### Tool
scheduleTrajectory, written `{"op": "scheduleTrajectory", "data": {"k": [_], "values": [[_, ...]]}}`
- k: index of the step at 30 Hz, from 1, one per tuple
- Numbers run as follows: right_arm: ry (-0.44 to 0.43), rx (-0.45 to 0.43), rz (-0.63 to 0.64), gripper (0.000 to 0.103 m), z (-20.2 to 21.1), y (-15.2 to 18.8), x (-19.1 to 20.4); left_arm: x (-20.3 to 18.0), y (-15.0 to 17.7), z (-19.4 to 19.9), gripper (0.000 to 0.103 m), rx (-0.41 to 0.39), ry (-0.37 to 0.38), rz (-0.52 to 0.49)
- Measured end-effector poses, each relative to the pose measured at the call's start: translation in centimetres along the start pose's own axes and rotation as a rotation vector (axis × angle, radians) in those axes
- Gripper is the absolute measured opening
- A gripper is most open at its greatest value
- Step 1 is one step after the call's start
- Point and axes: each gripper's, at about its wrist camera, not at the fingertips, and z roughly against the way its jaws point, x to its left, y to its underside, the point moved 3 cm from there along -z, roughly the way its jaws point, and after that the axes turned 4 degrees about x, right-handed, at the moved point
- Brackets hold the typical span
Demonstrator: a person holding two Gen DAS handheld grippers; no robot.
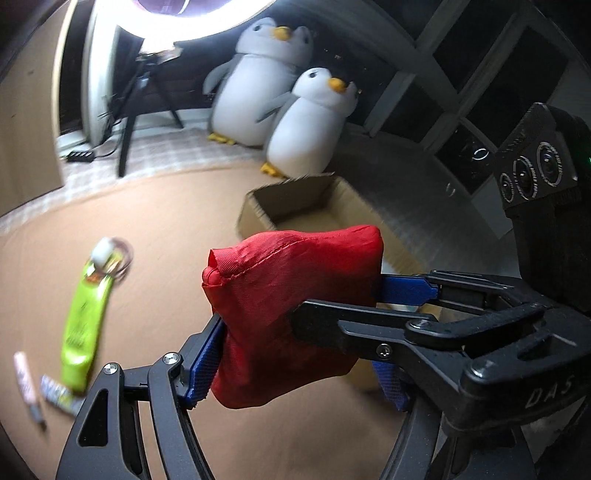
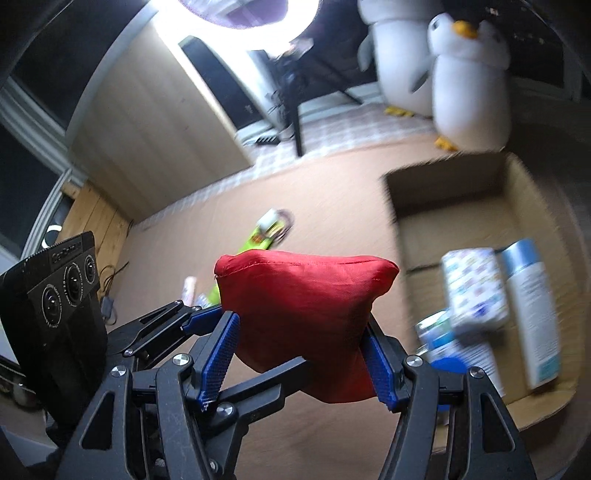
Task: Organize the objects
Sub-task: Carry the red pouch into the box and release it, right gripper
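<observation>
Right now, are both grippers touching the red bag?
Touching. In the right wrist view the right gripper pinches the red bag between its blue pads, and the left gripper in the left wrist view presses it too.

Dim overall, lit from a glaring ring light (image 1: 177, 22) overhead; motion-blurred background, strong fisheye bending at dark edges.

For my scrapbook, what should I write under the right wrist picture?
Both grippers, right and left, squeeze a red pouch beside a cardboard box of bottles.
</observation>
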Motion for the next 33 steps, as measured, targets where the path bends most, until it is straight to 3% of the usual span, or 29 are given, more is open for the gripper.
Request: {"op": "scheduleTrajectory", "data": {"k": [14, 19, 22, 33], "values": [[0.065, -0.075, -0.068, 0.062, 2.3, -4.5, -9.0, -4.8, -6.7, -7.4, 0.074, 0.000, -0.005, -0.035], [0.075, -0.075, -0.085, 0.062, 2.2, -4.9, -10.8, -5.1, -7.0, -8.5, 0.074, 0.021, -0.025, -0.051], [0.103, -0.074, -0.088, 0.064, 2.2, -4.9, -11.3, -5.1, -6.8, -9.0, 0.080, 0.039, -0.050, -0.061], [0.149, -0.095, -0.108, 0.065, 2.8, -4.4, -12.3, -4.8, -6.2, -8.3, 0.082, 0.034, -0.052, -0.074]]}}
